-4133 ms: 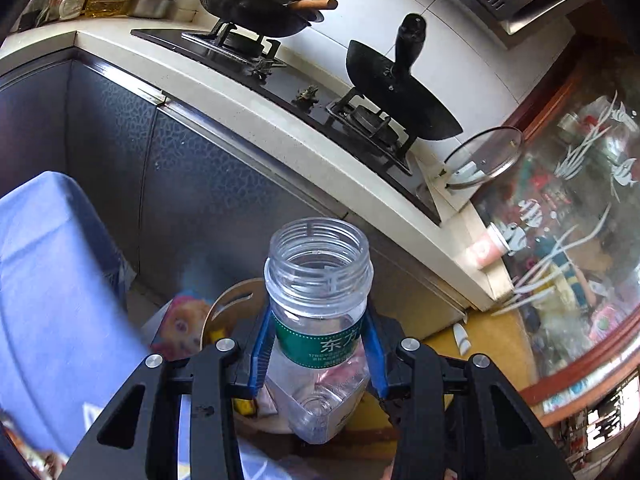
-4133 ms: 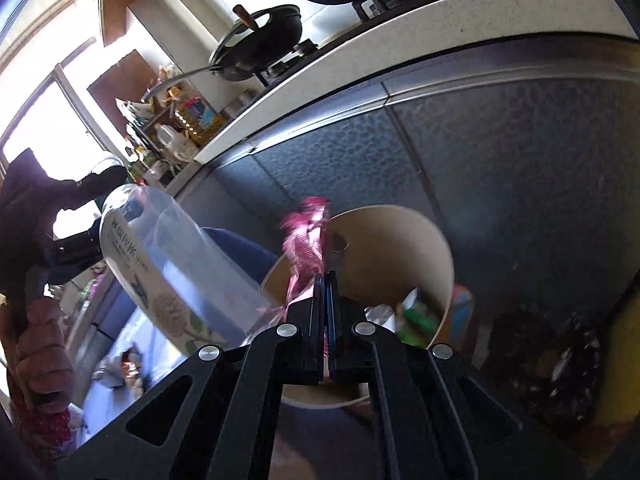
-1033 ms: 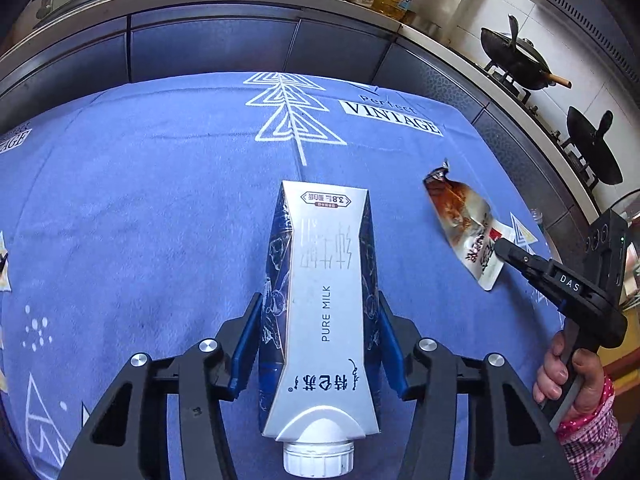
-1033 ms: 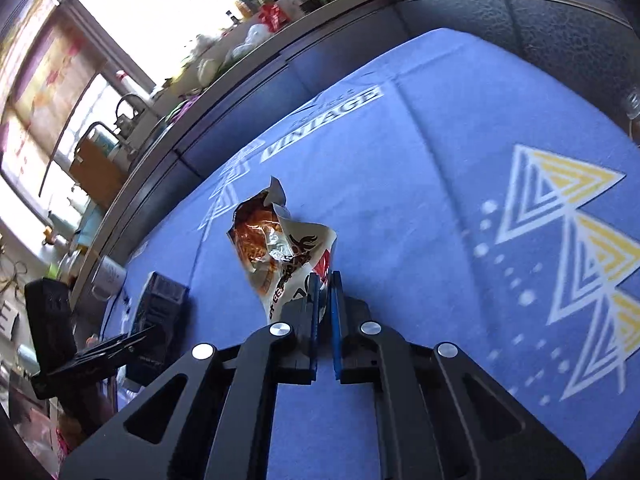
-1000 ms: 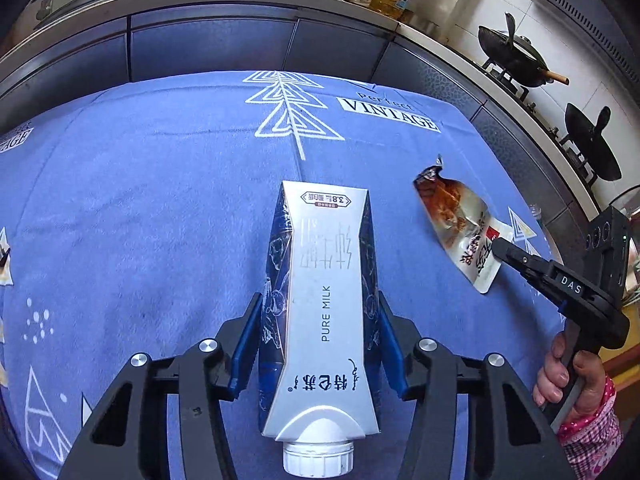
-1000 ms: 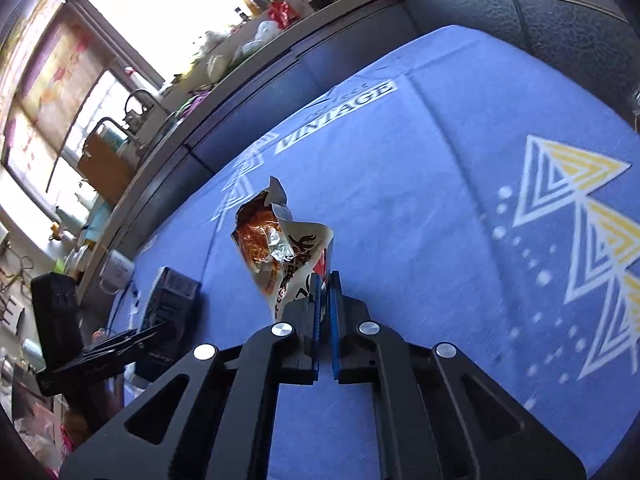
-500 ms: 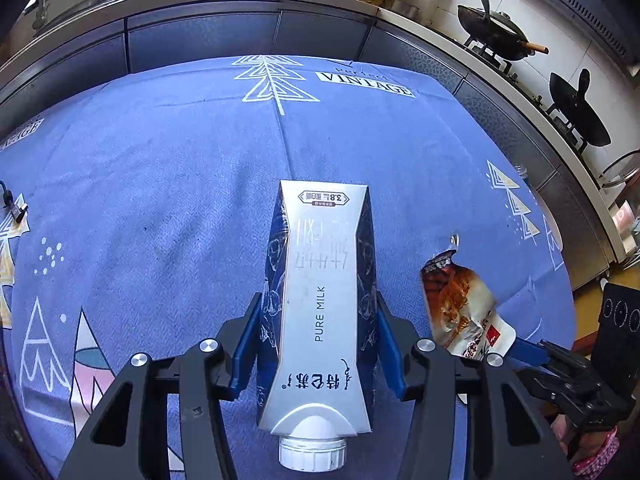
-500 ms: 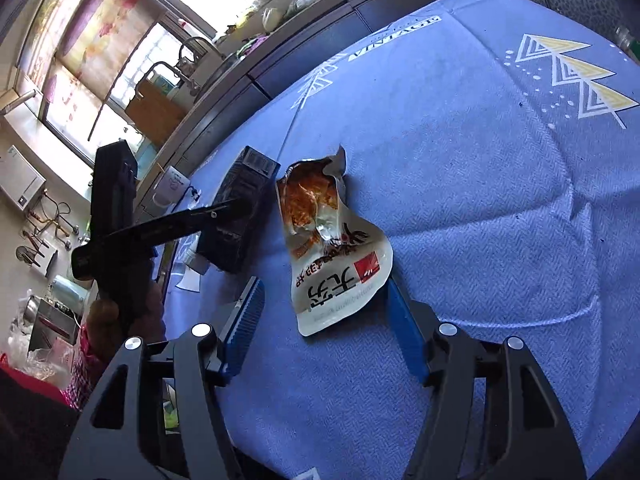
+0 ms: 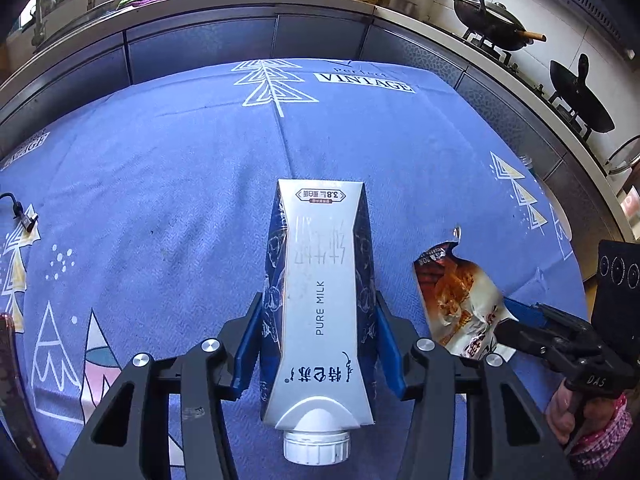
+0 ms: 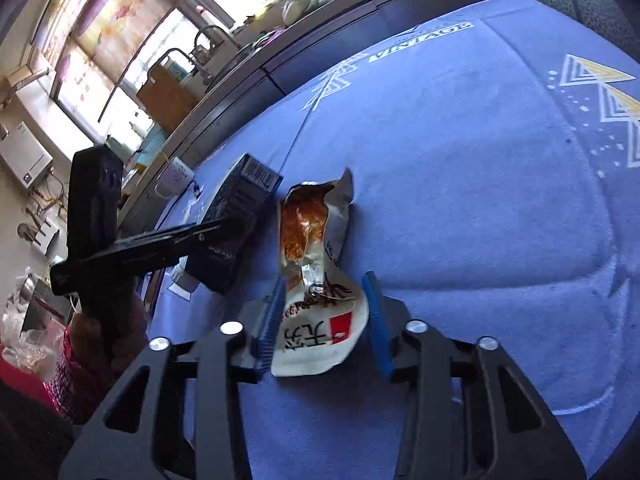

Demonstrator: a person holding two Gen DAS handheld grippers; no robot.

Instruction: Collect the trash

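Note:
A silver and dark blue milk carton [image 9: 320,300] marked PURE MILK lies on the blue tablecloth [image 9: 180,184], cap toward the camera. My left gripper [image 9: 320,328] is shut on the carton, its blue pads against both sides. The carton also shows in the right wrist view [image 10: 236,232]. An opened snack wrapper [image 10: 316,280] with orange print lies flat just right of the carton; it also shows in the left wrist view [image 9: 460,300]. My right gripper [image 10: 324,316] is open, with its jaws on either side of the wrapper's lower end.
Dark cabinets and a counter [image 9: 240,12] with bottles and bags run behind the table. Two woks [image 9: 496,28] sit on the stove at the right. A cable plug [image 9: 24,216] lies at the table's left edge.
My right gripper has let go of the wrapper and opened; the wrapper now lies close beside the carton, between the open jaws. My left gripper still holds the carton.

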